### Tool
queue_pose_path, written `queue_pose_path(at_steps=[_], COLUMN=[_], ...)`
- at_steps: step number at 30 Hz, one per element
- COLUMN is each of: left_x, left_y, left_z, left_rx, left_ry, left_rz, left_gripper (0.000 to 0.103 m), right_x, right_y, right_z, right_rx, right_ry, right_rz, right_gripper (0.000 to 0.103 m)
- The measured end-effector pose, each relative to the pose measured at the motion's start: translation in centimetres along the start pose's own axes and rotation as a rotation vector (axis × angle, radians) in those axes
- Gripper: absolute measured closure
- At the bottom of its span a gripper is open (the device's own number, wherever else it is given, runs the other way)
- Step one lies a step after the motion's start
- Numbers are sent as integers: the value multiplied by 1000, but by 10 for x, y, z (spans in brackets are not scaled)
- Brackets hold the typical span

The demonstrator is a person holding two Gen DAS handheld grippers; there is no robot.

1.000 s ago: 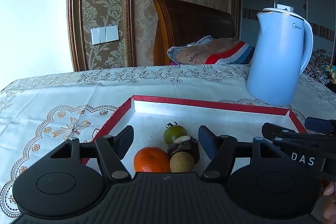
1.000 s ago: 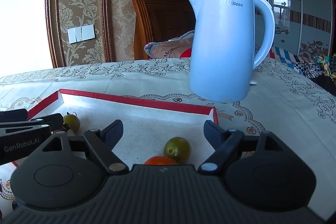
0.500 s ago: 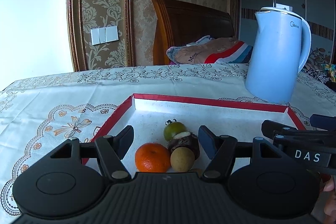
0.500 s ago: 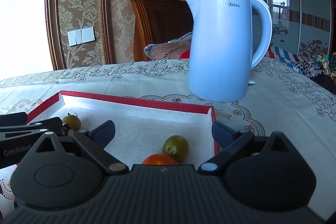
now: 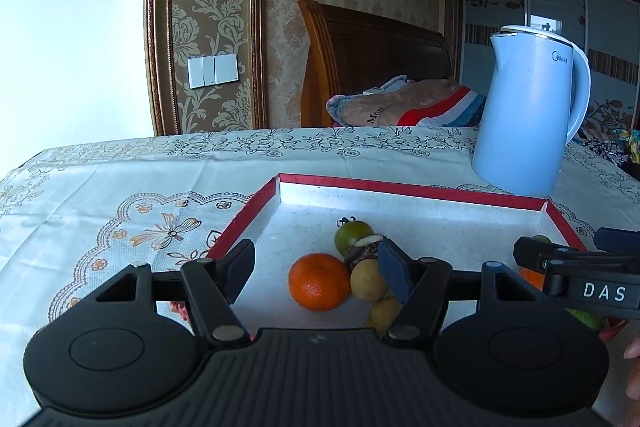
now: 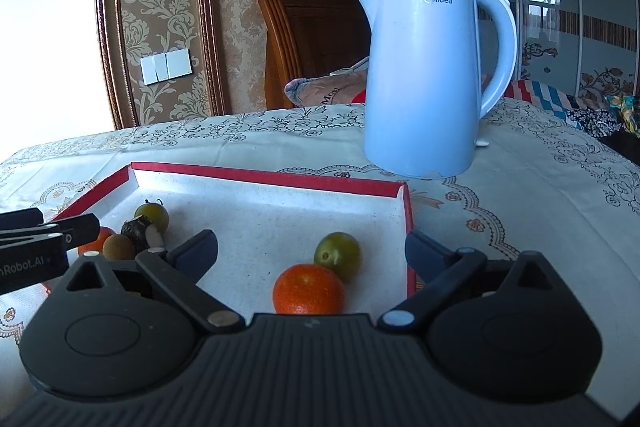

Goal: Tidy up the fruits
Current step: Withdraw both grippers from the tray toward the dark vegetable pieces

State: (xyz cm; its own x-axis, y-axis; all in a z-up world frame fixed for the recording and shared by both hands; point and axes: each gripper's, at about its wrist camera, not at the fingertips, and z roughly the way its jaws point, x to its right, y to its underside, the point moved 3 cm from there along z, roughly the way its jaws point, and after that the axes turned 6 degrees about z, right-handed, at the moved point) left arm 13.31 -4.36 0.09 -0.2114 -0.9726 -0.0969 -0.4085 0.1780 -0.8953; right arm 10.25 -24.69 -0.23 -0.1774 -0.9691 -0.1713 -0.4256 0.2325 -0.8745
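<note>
A red-rimmed white tray (image 5: 412, 187) (image 6: 264, 174) holds the fruits. In the left wrist view an orange (image 5: 319, 281), two tan round fruits (image 5: 368, 279), a dark brown cut fruit (image 5: 366, 249) and a green fruit (image 5: 352, 235) cluster near the tray's left side. My left gripper (image 5: 322, 271) is open, its fingers either side of the orange and tan fruit. In the right wrist view another orange (image 6: 308, 289) and a green fruit (image 6: 337, 255) lie near the tray's right wall. My right gripper (image 6: 312, 251) is open wide around them, holding nothing.
A tall light-blue kettle (image 6: 424, 79) (image 5: 528, 123) stands on the patterned tablecloth (image 5: 120, 195) just behind the tray's far right corner. A wooden chair (image 5: 372, 59) with folded cloth is behind the table. A hand shows at the right edge (image 5: 634, 367).
Both grippers pulled back and rose slightly, so more fruit shows. The right gripper's fingers opened wider. No fruit moved.
</note>
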Motion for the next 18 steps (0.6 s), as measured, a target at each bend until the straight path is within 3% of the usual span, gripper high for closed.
queue_pose_path(at_steps=[5,12,18], left_x=[-6,1,-19], left_y=[10,21,21], left_z=[-18,-34,-37], left_rx=[2,7,-2], left_ry=[23,22,-27], left_rz=[-32,27,-31], left_gripper=[35,35,35], right_x=[0,6,-2], right_y=[3,9,29], right_z=[-6,-22,-69], right_rx=[4,26,43], right_ry=[-4,-15,-113], right_rz=[-6,-3,-57], right_gripper=[1,0,0])
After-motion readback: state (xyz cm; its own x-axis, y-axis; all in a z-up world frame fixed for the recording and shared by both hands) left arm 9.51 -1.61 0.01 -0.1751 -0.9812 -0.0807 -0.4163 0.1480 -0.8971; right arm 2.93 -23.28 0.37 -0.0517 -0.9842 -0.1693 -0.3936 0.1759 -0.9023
